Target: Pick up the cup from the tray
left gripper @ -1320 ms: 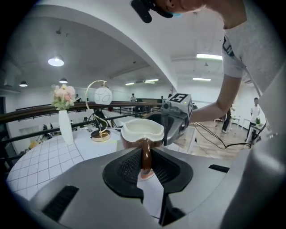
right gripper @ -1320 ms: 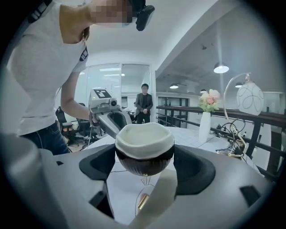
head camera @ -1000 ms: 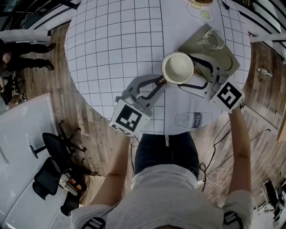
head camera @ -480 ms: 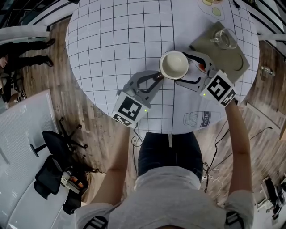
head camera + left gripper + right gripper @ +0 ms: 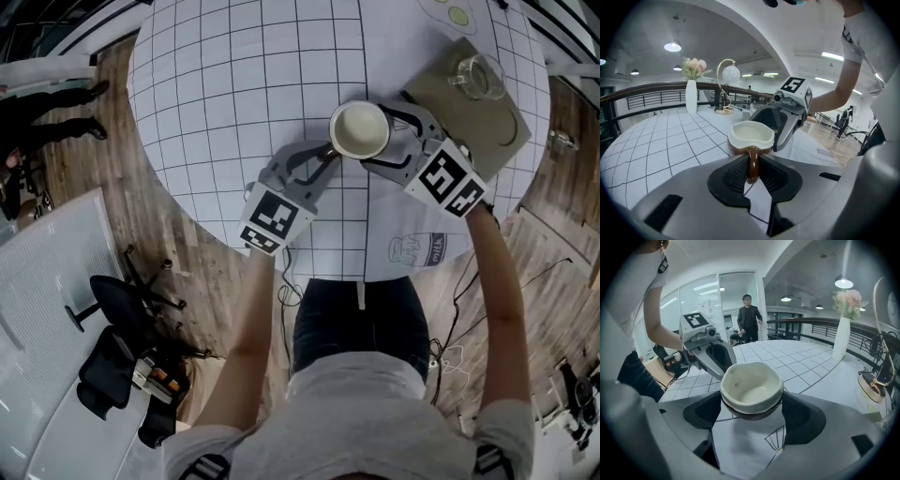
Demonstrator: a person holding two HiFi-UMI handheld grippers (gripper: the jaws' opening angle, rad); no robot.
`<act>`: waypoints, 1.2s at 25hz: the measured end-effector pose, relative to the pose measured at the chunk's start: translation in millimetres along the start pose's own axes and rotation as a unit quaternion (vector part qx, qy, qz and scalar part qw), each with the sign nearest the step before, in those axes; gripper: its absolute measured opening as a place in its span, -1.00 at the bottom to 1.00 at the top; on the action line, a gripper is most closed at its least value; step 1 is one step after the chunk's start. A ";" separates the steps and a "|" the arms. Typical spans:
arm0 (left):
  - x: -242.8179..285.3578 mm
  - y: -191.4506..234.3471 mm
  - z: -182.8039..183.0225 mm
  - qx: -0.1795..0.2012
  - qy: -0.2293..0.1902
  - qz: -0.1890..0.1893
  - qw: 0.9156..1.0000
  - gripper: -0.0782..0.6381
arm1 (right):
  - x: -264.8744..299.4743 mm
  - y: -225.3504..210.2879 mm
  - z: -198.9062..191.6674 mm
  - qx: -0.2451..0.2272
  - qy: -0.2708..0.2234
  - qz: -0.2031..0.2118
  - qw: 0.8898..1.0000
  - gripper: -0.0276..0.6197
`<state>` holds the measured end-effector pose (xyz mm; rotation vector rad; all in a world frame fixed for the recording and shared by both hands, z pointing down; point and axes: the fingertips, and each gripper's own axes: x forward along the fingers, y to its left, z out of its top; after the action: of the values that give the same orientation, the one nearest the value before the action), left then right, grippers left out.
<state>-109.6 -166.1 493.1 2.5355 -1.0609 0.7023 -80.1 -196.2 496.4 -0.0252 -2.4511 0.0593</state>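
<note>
Your left gripper [image 5: 752,169] had its jaws drawn in most of the way, the ribbed pads pinching the brown handle [image 5: 752,161] of the cup [image 5: 751,389] from both sides. Your right gripper [image 5: 751,412] faced it from the opposite side, its jaws set wider and pressed against the cup's dark lower body, so that the cream-coloured bowl sat between both tools at once. Seen from the head view, the cup lay over the gridded counter [image 5: 234,84], clear of the tray [image 5: 469,117] and just beside that tray's nearer corner; whether its base touched the counter could not be told. Each gripper carried its marker cube, the left one [image 5: 275,217] near the counter's edge and the right one [image 5: 448,181] between the cup and your forearm. A glass mug [image 5: 476,75] stood on the tray, well apart from the cup. A printed milk drawing [image 5: 419,249] showed on the counter sheet close to your body. Farther off on the counter stood a white vase of flowers [image 5: 691,96] and a curved lamp [image 5: 726,89]. A person [image 5: 749,322] stood in the background beyond the counter.
</note>
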 end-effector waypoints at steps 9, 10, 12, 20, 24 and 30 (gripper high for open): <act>5.4 3.0 -14.0 -0.003 0.026 -0.002 1.000 -0.60 | 12.2 1.0 -10.8 0.007 0.053 -0.021 0.998 0.17; 5.5 3.4 -14.5 -0.003 0.026 -0.003 1.000 -0.60 | 12.4 1.1 -10.7 0.006 0.055 -0.023 0.998 0.17; 5.9 3.8 -14.9 -0.005 0.025 -0.004 1.000 -0.60 | 12.7 1.1 -10.6 0.007 0.053 -0.025 0.998 0.17; 3.1 6.1 -13.3 -0.019 0.000 0.004 1.000 -0.53 | 8.0 1.0 -8.1 0.012 0.017 -0.062 0.998 0.17; -11.1 10.4 -8.6 -0.056 -0.019 0.010 0.998 -0.47 | -11.0 1.1 4.3 0.079 -0.045 -0.079 0.993 0.17; -64.4 27.1 13.9 -0.116 -0.076 0.070 0.988 -0.64 | -59.7 -8.0 18.2 0.155 -0.126 -0.148 0.969 0.17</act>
<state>-163.9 -153.5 448.9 2.3601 -1.3008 0.3957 -45.7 -206.9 444.8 0.5140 -2.6401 0.3311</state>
